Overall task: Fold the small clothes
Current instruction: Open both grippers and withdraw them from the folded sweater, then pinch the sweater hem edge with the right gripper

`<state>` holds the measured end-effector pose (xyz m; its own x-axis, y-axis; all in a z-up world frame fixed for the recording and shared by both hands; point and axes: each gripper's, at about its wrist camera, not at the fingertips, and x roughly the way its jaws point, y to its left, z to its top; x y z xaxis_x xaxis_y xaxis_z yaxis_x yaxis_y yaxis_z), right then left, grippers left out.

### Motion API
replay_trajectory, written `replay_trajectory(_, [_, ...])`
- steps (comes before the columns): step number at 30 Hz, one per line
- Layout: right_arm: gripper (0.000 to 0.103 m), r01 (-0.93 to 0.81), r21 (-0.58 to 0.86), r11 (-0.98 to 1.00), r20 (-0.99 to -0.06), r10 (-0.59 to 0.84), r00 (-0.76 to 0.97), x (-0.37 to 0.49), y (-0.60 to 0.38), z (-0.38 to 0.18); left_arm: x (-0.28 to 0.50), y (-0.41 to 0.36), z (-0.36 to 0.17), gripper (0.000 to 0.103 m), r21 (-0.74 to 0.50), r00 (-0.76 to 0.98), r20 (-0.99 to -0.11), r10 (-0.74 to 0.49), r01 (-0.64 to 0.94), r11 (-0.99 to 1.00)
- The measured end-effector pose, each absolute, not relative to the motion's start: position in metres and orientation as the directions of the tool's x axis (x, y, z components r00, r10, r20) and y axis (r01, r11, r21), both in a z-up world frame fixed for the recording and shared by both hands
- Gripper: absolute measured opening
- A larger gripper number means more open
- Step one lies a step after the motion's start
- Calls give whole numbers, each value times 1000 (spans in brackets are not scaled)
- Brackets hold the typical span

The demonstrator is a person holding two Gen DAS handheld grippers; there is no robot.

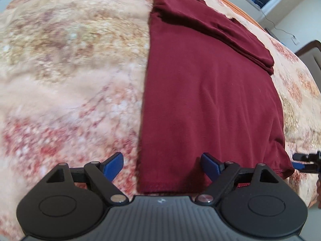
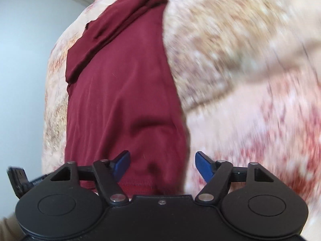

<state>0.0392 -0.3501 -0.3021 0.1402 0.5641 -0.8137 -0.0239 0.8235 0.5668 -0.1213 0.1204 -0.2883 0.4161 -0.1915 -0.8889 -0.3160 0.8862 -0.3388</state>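
Your left hand-held gripper [image 1: 162, 165]: jaws wide, empty | your right hand-held gripper [image 2: 162, 165]: wide, empty | maroon shirt [image 1: 210, 100] half-folded on floral bedspread [image 1: 70, 70]

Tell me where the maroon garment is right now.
The maroon garment lies flat on the floral blanket, right of centre in the left wrist view, its near hem just ahead of both grippers.

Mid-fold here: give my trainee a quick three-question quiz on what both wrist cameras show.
1. True or false: the left claw is clamped on the maroon garment.
2. What has been folded in along the garment's far part: A) a sleeve, B) a hood, C) a belt?
3. What does the garment lie on?

Key: 1 false, both it and the right claw are open and empty; 2 A; 3 a floral blanket.
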Motion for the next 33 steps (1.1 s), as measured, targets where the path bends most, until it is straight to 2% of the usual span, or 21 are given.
replay_trajectory(3, [73, -196, 454, 869, -853, 488, 185, 24, -341, -283, -129, 122, -285, 88, -321, 406, -898, -173, -334, 886])
replay_trajectory(9, [51, -601, 160, 783, -911, 352, 216, -2, -297, -262, -124, 116, -282, 88, -286, 382, -911, -152, -326, 901])
replay_trajectory(11, [40, -692, 59, 720, -921, 307, 241, -11, -282, -262, -121, 114, -280, 88, -280, 379, -913, -151, -313, 908])
replay_trajectory(14, [34, -776, -67, 628, -924, 255, 286, -24, -268, -265, -113, 109, -282, 88, -275, 373, -915, -156, -293, 916])
replay_trajectory(18, [27, -839, -159, 520, -929, 208, 305, -34, -256, -274, -110, 105, -282, 88, -266, 362, -919, -155, -279, 923])
replay_trajectory(20, [13, -836, -185, 517, -933, 176, 315, -33, -255, -279, -108, 105, -282, 88, -259, 355, -922, -151, -277, 925])
replay_trajectory(22, [8, -784, -140, 604, -936, 177, 303, -23, -265, -275, -108, 105, -281, 88, -258, 354, -923, -151, -278, 925])
replay_trajectory(24, [7, -665, -2, 747, -941, 223, 253, -10, -287, -266, -107, 106, -281, 88, -260, 353, -923, -154, -275, 926])
replay_trajectory(26, [6, -470, 191, 862, -937, 303, 174, 1, -320, -263, -105, 108, -283, 88, -261, 349, -924, -159, -271, 926])
replay_trajectory(28, [0, -373, 241, 896, -944, 306, 124, -1, -339, -271, -104, 109, -286, 88, -263, 344, -925, -162, -274, 925])
replay_trajectory(30, [8, -303, 306, 903, -936, 344, 79, -3, -353, -281, -102, 110, -287, 88, -270, 342, -925, -167, -279, 921])
replay_trajectory(31, [19, -244, 375, 894, -911, 404, 80, -2, -364, -280, -101, 111, -287, 88, -275, 346, -922, -171, -276, 921])
replay_trajectory(33, [30, -170, 447, 878, -872, 470, 135, 1, -379, -271, -101, 114, -283, 88, -303, 366, -910, -196, -265, 915])
